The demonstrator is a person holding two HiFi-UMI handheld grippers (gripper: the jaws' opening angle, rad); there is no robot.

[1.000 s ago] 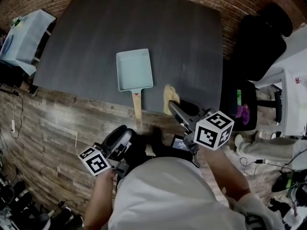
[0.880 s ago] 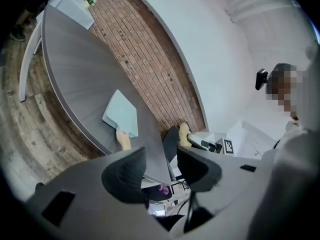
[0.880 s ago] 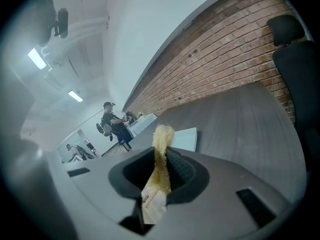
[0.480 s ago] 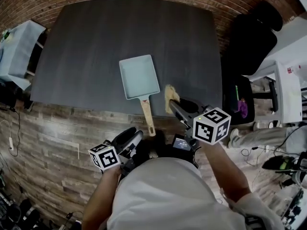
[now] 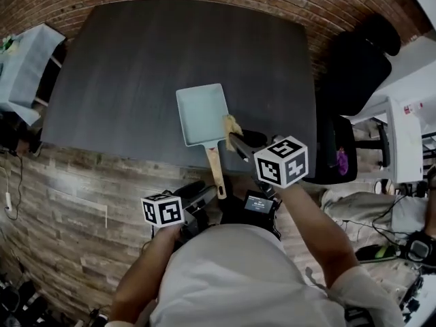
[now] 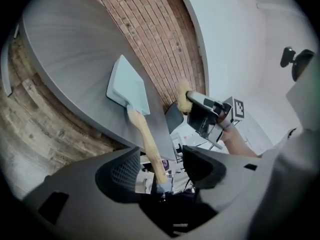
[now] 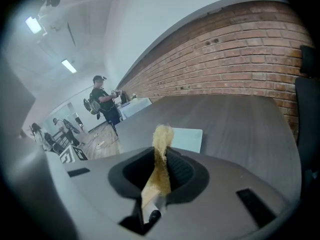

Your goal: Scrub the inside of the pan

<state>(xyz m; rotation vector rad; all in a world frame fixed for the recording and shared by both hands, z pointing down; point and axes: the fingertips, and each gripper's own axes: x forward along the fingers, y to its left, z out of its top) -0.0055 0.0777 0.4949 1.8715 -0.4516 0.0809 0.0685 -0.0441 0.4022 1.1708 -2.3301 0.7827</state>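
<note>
Left tongs [image 6: 160, 166]: opening, astride the wooden handle [image 6: 145, 139] of the pan [image 6: 127, 86] without pressing, likely to brace it. Right tongs [image 7: 161, 171]: clamped on the yellow sponge [image 7: 162, 136] beside the pan's right rim, for scrubbing.

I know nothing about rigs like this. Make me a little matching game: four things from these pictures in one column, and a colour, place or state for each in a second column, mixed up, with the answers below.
Things:
1. pan
2. pan's handle
3. sponge
4. table

Descriptions:
A. dark grey
B. clamped in the right gripper
C. pale blue, lying on the table
D. wooden, jutting past the table's near edge

Pairs: 1-C, 2-D, 3-B, 4-A
</note>
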